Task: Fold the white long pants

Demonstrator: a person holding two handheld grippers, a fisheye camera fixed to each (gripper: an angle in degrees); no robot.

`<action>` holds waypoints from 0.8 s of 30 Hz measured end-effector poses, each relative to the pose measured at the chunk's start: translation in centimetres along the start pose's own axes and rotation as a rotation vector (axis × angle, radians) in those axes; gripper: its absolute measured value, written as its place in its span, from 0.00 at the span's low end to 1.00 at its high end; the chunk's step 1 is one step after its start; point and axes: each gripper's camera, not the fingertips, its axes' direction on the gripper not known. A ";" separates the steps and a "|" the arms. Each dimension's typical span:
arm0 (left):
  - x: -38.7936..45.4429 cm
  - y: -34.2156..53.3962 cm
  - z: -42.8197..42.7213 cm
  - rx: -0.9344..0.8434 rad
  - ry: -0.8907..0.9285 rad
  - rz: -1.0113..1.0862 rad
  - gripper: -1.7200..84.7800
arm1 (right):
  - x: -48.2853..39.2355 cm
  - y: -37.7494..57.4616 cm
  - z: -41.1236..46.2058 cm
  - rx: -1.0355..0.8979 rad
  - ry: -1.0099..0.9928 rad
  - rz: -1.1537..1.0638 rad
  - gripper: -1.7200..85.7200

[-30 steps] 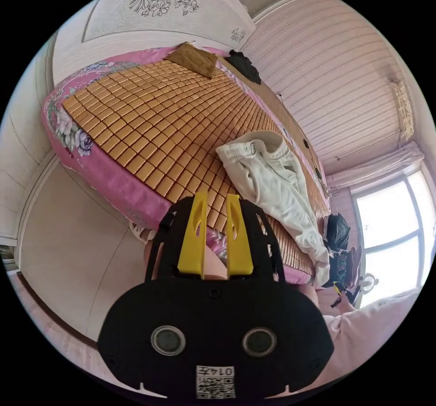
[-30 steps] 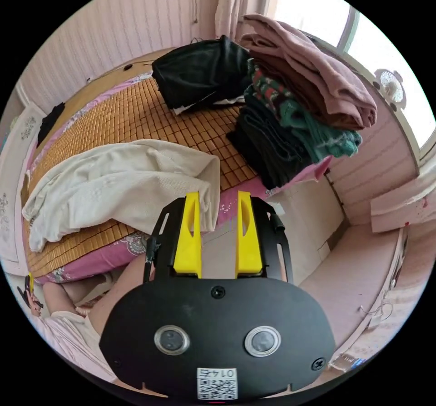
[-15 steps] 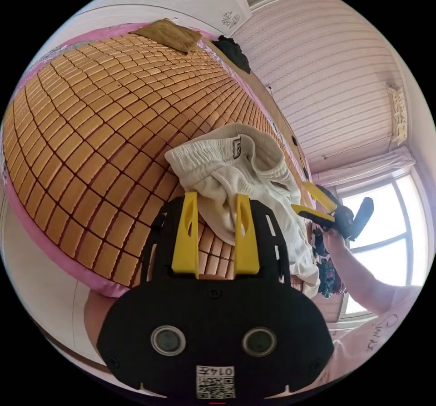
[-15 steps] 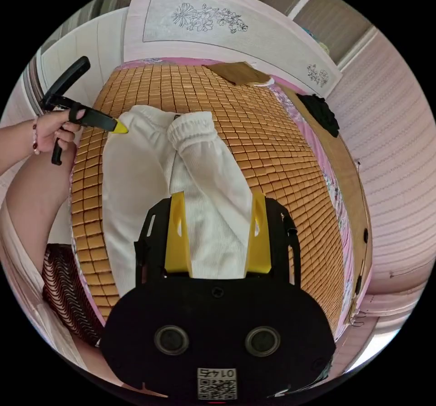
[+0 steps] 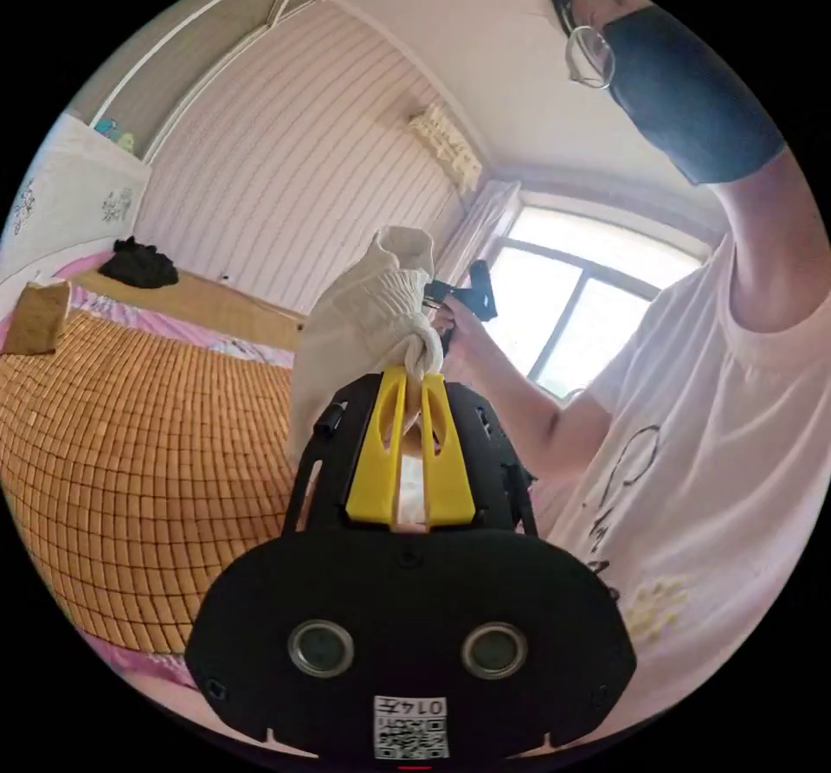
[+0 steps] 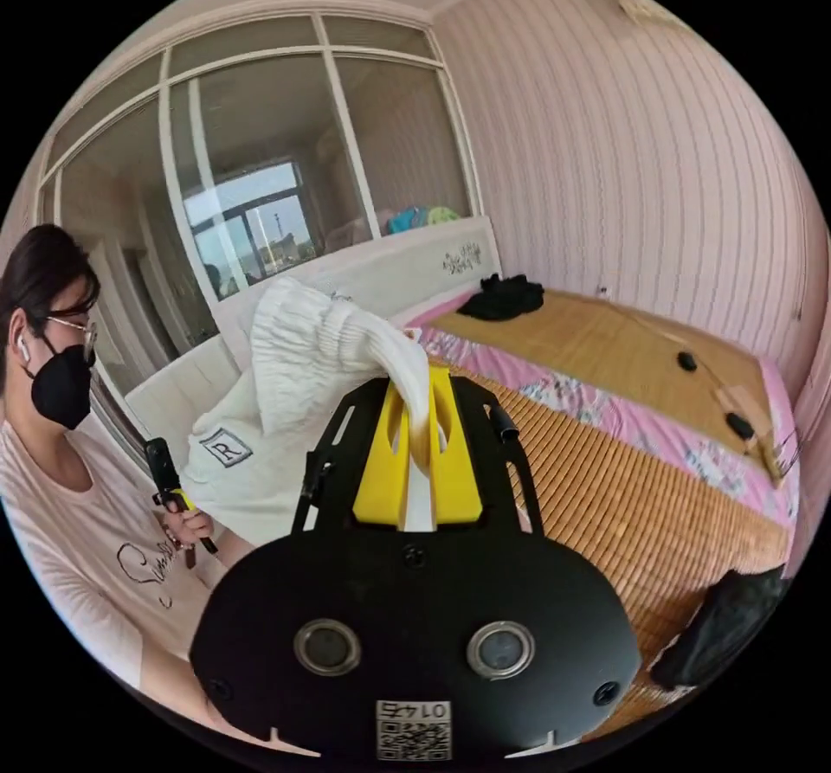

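Both tongs grip the white long pants: the left tongs (image 5: pixel 409 388) pinch a bunched fold of the waistband, and the right tongs (image 6: pixel 418 401) clamp another gathered part of it. Behind them spreads the bed (image 5: pixel 130 461), covered with a woven bamboo mat (image 6: pixel 606 496). The white long pants (image 6: pixel 294 375) hang lifted in the air above the bed's edge, stretched between the two tongs in front of the person's white shirt (image 5: pixel 692 461). A small black garment (image 6: pixel 502 295) lies far back by the headboard.
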 end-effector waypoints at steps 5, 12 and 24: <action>0.4 -4.7 -5.3 0.194 -0.021 0.042 0.02 | -7.2 -13.5 11.5 -0.200 -0.081 -0.358 0.05; -9.0 3.6 -13.0 -0.149 -0.693 -0.295 0.02 | -8.8 -0.3 42.5 -0.730 -0.269 -0.039 0.06; -11.0 1.2 -16.7 -0.092 -0.694 -0.256 0.03 | -13.1 -7.9 40.7 -0.644 -0.309 -0.208 0.07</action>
